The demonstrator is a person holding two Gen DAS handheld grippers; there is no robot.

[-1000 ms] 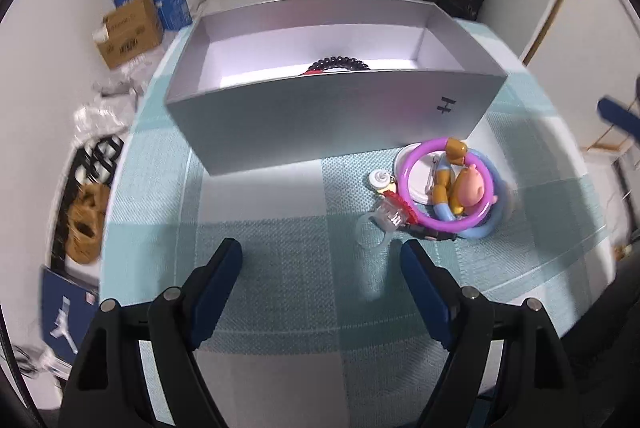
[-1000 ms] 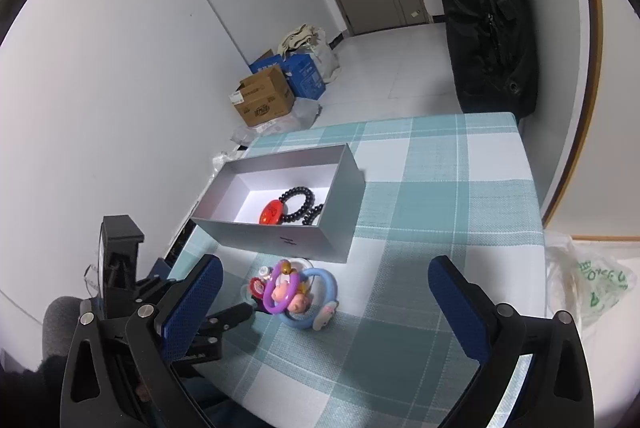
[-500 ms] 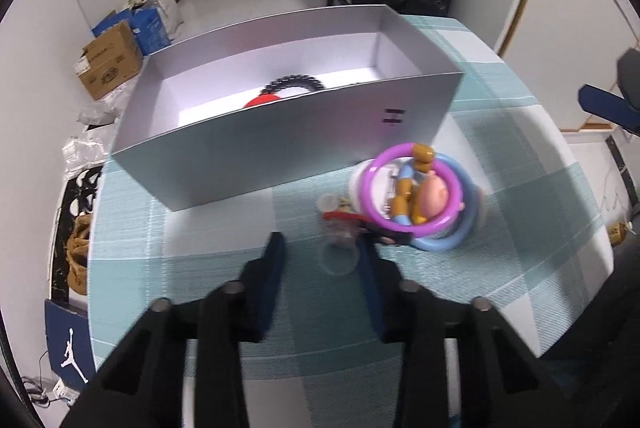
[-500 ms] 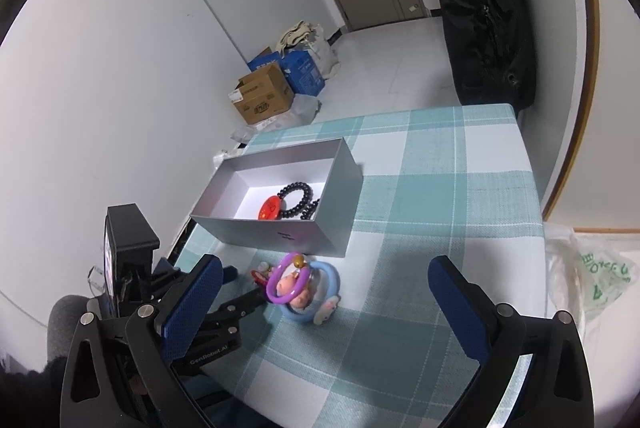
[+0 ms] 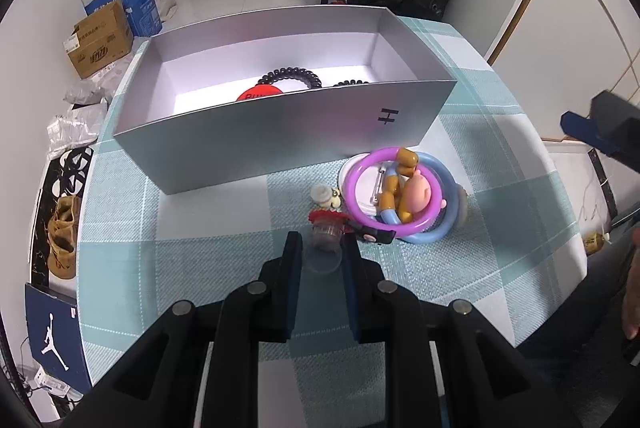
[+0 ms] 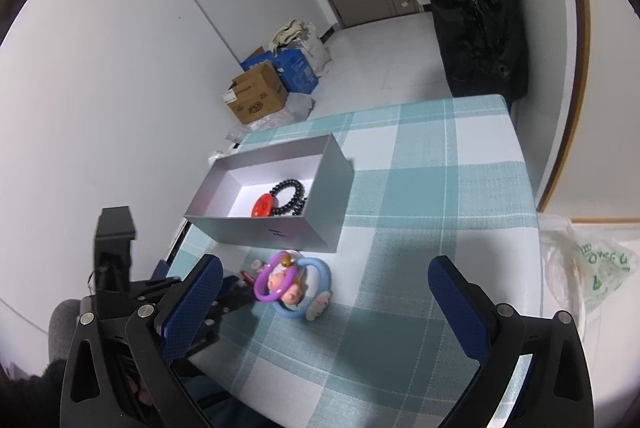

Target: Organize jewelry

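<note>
With its two blue fingers drawn close around a small clear plastic trinket [image 5: 322, 255], the left hand-held gripper [image 5: 320, 260] grips that piece low over the tabletop [image 5: 200, 260], at the near edge of the jewelry pile. The trinket looks light, hard and slick, probably easy to squirt out of a pinch, so a hold across its widest round part seems the safest. A red frilly bit [image 5: 326, 216] sits touching its far end; whether the two are joined cannot be told.

Just beyond and to the right lie a purple bangle [image 5: 394, 187] and a blue bangle [image 5: 444, 205], overlapping on a white disc, with a pink figure charm [image 5: 418, 193] inside the purple ring. These are stiff rings, best taken across the rim.

Farther on stands the open grey box [image 5: 280, 143], where a black bead bracelet [image 5: 290, 77] and a red round piece [image 5: 258, 95] rest on the floor.

The right hand-held gripper [image 6: 324, 292] hangs well above the tabletop, fingers spread wide and empty.
</note>
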